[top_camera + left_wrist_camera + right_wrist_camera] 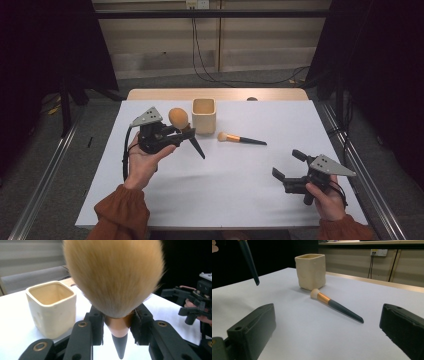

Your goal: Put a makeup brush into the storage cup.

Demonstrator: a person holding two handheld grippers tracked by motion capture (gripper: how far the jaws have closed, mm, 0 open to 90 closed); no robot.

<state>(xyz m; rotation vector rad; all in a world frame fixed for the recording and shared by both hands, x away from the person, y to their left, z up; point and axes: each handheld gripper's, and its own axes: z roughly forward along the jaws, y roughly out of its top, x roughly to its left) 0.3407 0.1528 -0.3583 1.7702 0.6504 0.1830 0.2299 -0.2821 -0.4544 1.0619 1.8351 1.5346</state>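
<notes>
1. Cup (204, 115): stands on the bench (235, 185), toward its far edge.
2. Large brush (182, 125): just left of the cup, lifted off the bench.
3. Small brush (241, 139): lies on the bench, right of and nearer than the cup.

Two brushes (182, 122) (240, 138), one cup (204, 115), two tools (176, 136) (289, 165).

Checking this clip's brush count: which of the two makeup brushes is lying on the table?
The small brush, beside the cream cup, lies flat with its pale tip toward the cup. The big fluffy brush is held up in the left gripper.
</notes>
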